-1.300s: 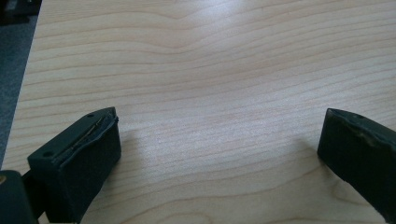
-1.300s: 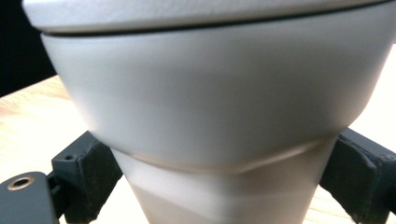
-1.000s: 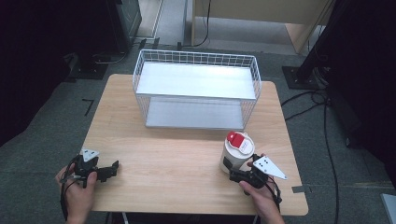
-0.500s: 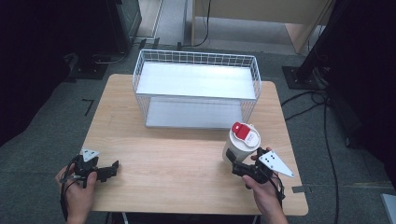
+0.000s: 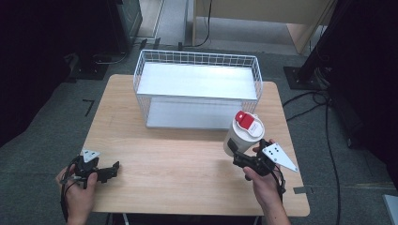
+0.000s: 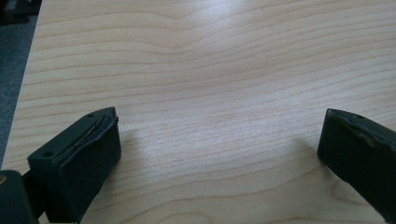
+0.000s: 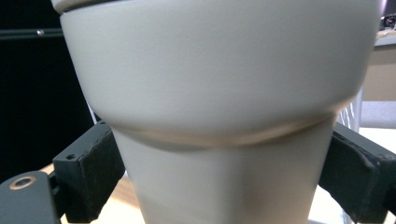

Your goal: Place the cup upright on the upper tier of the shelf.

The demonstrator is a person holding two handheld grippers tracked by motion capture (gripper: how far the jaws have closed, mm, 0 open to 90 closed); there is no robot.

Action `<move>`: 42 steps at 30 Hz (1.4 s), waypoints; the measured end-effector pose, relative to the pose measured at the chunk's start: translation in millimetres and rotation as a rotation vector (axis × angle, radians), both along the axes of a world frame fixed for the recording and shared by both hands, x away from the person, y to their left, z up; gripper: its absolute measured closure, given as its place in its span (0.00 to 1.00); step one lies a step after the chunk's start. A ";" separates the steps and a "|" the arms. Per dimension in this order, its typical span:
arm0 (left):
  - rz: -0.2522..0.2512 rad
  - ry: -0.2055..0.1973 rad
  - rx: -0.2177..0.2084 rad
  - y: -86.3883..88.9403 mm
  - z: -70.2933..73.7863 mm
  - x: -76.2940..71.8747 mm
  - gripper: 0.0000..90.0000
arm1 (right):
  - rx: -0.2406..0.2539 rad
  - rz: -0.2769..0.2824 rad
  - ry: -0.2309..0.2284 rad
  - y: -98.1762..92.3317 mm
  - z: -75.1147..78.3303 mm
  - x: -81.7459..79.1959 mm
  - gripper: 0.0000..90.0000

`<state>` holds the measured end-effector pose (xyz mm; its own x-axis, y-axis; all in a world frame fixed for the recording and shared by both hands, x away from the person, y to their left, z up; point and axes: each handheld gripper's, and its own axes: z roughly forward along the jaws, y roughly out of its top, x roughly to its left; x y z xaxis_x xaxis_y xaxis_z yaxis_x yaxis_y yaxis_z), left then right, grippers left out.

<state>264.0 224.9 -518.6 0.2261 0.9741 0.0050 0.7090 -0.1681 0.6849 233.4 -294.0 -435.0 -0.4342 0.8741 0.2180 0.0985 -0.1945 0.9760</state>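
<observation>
Item: white cup (image 5: 243, 135) with a red-and-white lid, tilted, its top leaning toward 1 o'clock. Location: raised off the wooden table (image 5: 187, 159) at the table's 4 o'clock quarter, just in front of the right end of the wire basket (image 5: 197, 89), apart from it.

Right gripper (image 5: 238, 157): clamped on the cup's lower body. In the right gripper view the cup (image 7: 219, 107) stands between the two black jaws, one pad pressing at 9 o'clock and the other at 3 o'clock, below the cup's wider upper band. In the high view the cup sits at 11 o'clock from the person's right hand (image 5: 263, 180), with the grey three-cornered plate at 2 o'clock from that hand.

Left gripper (image 5: 112, 169): jaws wide apart, nothing between them; bare table grain (image 6: 210, 93) lies under them in the left gripper view. Location: table's 8 o'clock corner, well apart from the cup, held in the left hand (image 5: 77, 192).

Wire basket: white, rectangular, at the table's 12 o'clock edge.
</observation>
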 end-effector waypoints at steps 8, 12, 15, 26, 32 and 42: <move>0.000 0.000 0.001 0.2 0.0 0.0 0.00 | -0.003 -0.013 -0.021 5.8 15.7 11.6 0.10; 0.000 -0.001 0.001 0.2 0.1 0.0 0.00 | -0.008 -0.015 -0.037 10.0 23.9 18.2 0.10; -0.001 -0.001 0.000 0.4 0.1 0.0 0.00 | -0.004 -0.019 -0.044 12.1 27.4 20.7 0.10; -0.001 -0.001 0.001 0.3 0.1 0.0 0.00 | 0.012 0.000 -0.082 27.4 43.8 35.8 0.10; -0.002 0.000 0.000 0.5 0.1 0.0 0.00 | 0.015 0.000 -0.102 33.7 53.1 43.6 0.10; -0.001 0.000 -0.001 0.3 0.1 0.0 0.00 | 0.008 0.001 -0.134 44.6 77.5 60.4 0.10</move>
